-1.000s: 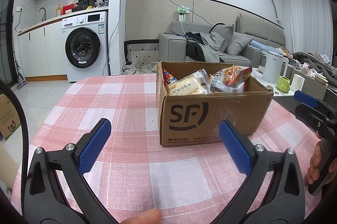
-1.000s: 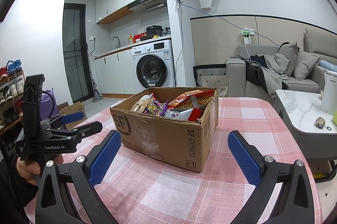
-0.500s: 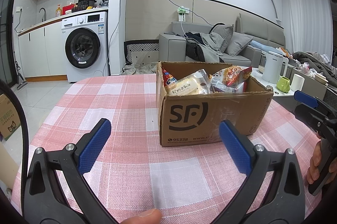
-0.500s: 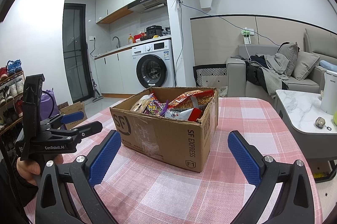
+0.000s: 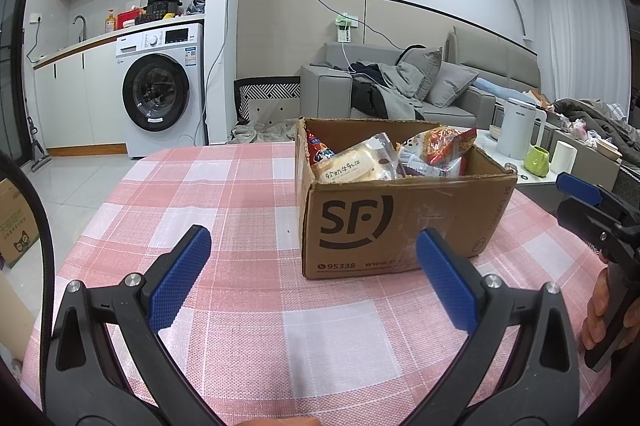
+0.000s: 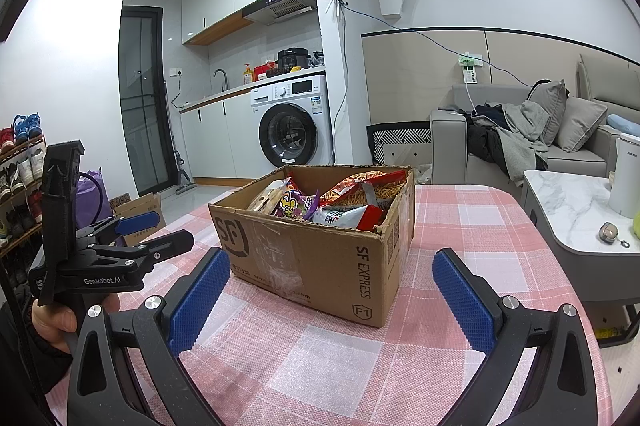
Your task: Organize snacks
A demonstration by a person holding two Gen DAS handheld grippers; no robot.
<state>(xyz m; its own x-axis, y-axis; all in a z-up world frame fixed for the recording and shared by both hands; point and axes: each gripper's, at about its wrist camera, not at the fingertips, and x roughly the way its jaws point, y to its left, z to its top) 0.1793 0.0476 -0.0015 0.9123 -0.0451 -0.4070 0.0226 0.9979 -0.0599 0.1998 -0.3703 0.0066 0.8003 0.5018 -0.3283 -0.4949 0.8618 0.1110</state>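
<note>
A brown cardboard SF box (image 5: 404, 222) (image 6: 320, 258) stands on the pink checked tablecloth (image 5: 248, 193) (image 6: 320, 358), filled with several snack packets (image 5: 360, 163) (image 6: 340, 201). My left gripper (image 5: 312, 274) is open and empty, low over the cloth in front of the box's left half; it also shows in the right wrist view (image 6: 148, 234). My right gripper (image 6: 332, 290) is open and empty, in front of the box's corner; it also shows in the left wrist view (image 5: 588, 201).
A marble side table (image 6: 568, 209) with a white kettle (image 5: 520, 127), green cup (image 5: 536, 161) and white cup stands right of the table. A grey sofa (image 5: 400, 85) and a washing machine (image 5: 160, 93) are behind. Cardboard boxes (image 6: 140, 205) lie on the floor.
</note>
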